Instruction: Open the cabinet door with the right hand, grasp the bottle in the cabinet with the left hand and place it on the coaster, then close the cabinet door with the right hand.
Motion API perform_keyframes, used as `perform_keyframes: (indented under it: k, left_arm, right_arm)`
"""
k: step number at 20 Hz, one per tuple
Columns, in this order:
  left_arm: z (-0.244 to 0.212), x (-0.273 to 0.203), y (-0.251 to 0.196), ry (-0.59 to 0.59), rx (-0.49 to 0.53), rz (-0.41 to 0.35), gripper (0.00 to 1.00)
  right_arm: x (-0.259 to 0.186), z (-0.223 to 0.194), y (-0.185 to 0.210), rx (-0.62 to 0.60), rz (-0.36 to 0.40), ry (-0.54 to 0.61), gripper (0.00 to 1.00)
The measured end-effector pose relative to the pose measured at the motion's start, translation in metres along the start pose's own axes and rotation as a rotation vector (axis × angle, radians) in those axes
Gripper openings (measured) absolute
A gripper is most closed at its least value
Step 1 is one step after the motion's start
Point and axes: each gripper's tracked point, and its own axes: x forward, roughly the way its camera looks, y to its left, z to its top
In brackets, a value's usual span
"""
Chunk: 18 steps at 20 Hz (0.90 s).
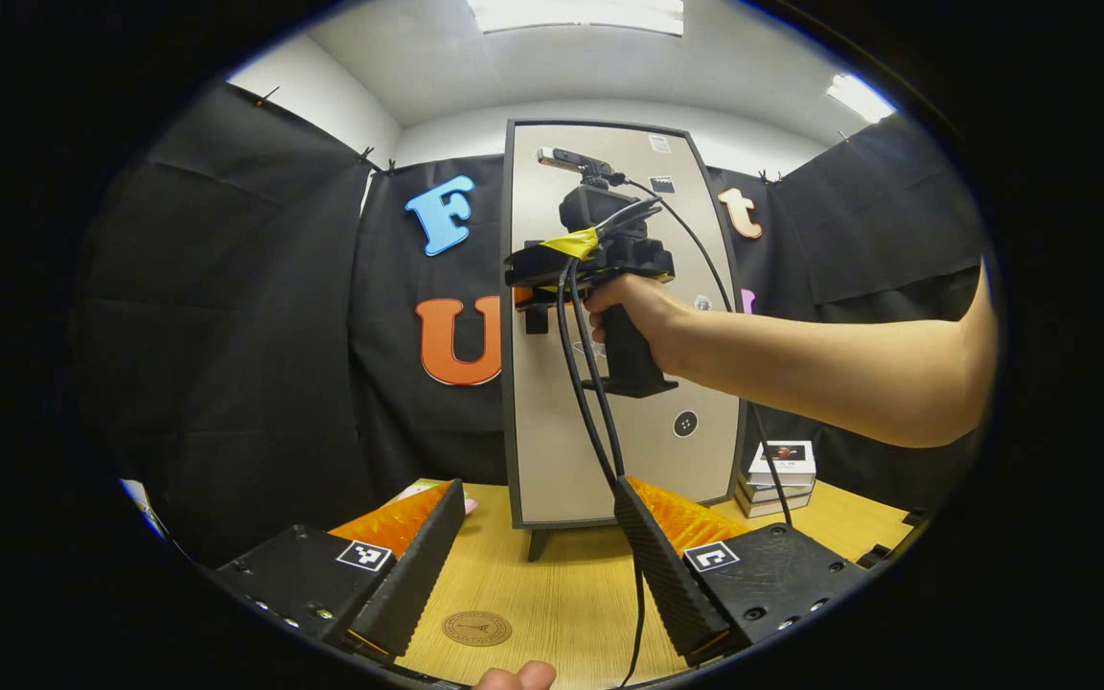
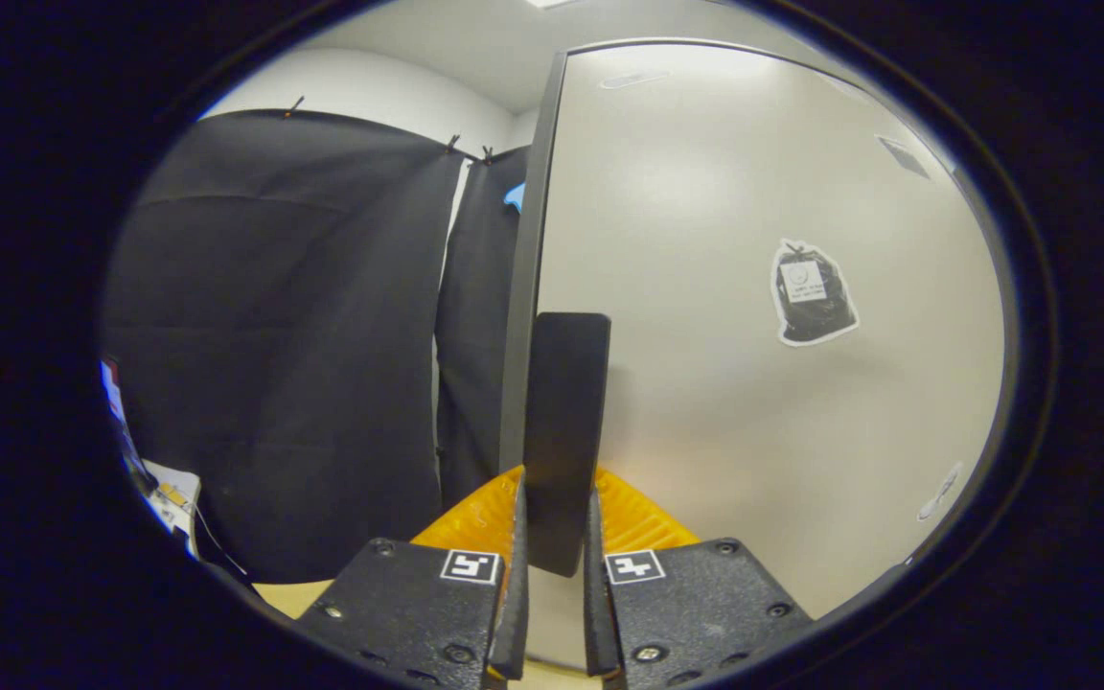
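Note:
A tall cabinet (image 1: 609,450) stands on the wooden table with its pale door (image 2: 734,316) shut, so whatever is inside is hidden. In the right gripper view my right gripper (image 2: 557,517) is shut on the door's black vertical handle (image 2: 563,402), near the door's left edge. The left gripper view shows that gripper (image 1: 535,292) held by a hand (image 1: 633,307) against the door at mid height. My left gripper (image 1: 538,498) hangs open low over the table in front of the cabinet, with nothing between its fingers. A round brown coaster (image 1: 476,628) lies on the table between them.
A small stack of books (image 1: 780,474) sits on the table right of the cabinet. Black cables (image 1: 590,402) hang from the right gripper down past my left gripper. Black cloth walls close in the left and back. A thumb (image 1: 514,678) shows at the bottom edge.

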Motion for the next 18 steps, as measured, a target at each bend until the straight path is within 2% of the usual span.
perform_keyframes:
  k: [4,8,12,18]
  left_arm:
    - [-0.003,-0.005,0.009,0.001,-0.011,0.011,0.95]
    - [-0.006,-0.006,0.020,0.003,-0.015,0.030,0.95]
    - [-0.003,-0.012,0.025,-0.015,-0.020,0.028,0.95]
    - [-0.003,-0.023,0.017,-0.020,-0.027,-0.006,0.95]
  right_arm:
    - [-0.007,-0.002,0.002,0.003,0.014,0.022,0.24]
    - [-0.025,0.000,0.011,0.035,0.024,0.003,0.24]
    - [-0.043,0.000,0.016,0.043,0.056,-0.002,0.24]
    - [-0.057,-0.001,0.011,0.056,0.060,-0.029,0.23]
